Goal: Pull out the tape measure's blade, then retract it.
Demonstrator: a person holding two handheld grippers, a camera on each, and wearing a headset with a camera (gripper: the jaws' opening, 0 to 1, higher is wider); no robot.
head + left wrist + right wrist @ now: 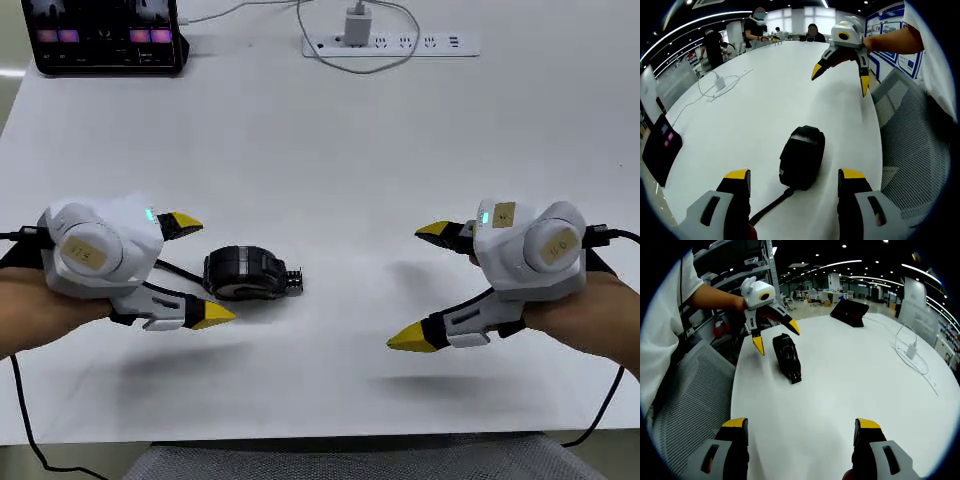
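Note:
A black tape measure (248, 273) lies on the white table, its blade end pointing right; nothing of the blade shows pulled out. It sits just ahead of my left gripper (197, 269), whose yellow-tipped jaws stand open on either side of its near end without touching it. In the left gripper view the tape measure (801, 156) lies just past the left gripper (796, 178), with a black strap trailing toward me. My right gripper (428, 286) is open and holds nothing, well to the right of the tape measure. The right gripper view shows the tape measure (787, 356) far ahead of the right gripper (801, 427).
A dark tablet (105, 35) stands at the table's back left. A white power strip (392, 43) with a charger and cable lies at the back centre. The table's front edge (330, 432) runs close below both grippers, with a mesh chair (687, 400) beyond it.

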